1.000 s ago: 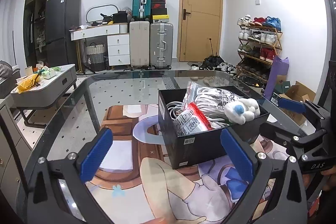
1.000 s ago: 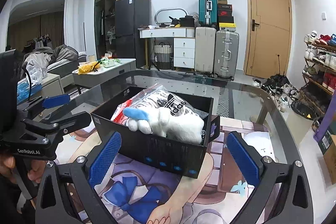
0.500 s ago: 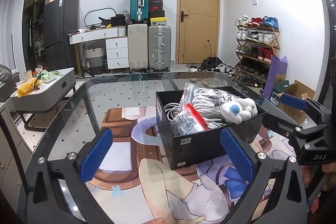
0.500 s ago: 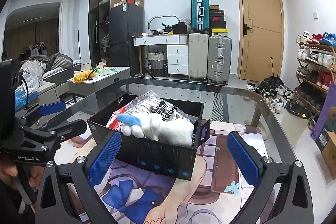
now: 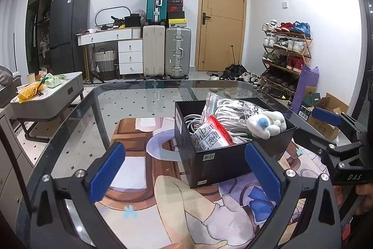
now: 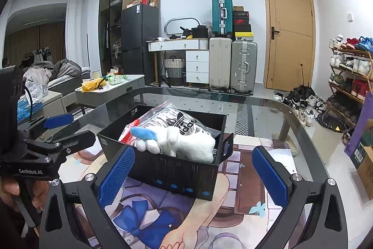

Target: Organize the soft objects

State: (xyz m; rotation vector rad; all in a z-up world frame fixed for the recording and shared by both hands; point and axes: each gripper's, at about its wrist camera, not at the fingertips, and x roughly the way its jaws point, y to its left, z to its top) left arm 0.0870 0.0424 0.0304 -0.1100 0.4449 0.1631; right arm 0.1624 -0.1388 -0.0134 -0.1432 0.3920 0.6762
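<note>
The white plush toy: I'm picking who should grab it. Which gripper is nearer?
Right, by a little. The right gripper faces the plush toy across the box wall; the left gripper sits farther, at the box's opposite corner.

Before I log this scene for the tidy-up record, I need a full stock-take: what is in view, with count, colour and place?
Box: one, black, on the table mat.
Plush toy: one, white with blue, on top in the box.
Bagged items: at least two clear bags, inside the box.
Table: one, glass top, under the printed mat.
Suitcases: three; teal on top, cream and silver on the floor by the door.
Shoe rack: one, wooden, right wall.
Left gripper: black, blue pads, open, empty.
Right gripper: same, open, empty.
</note>
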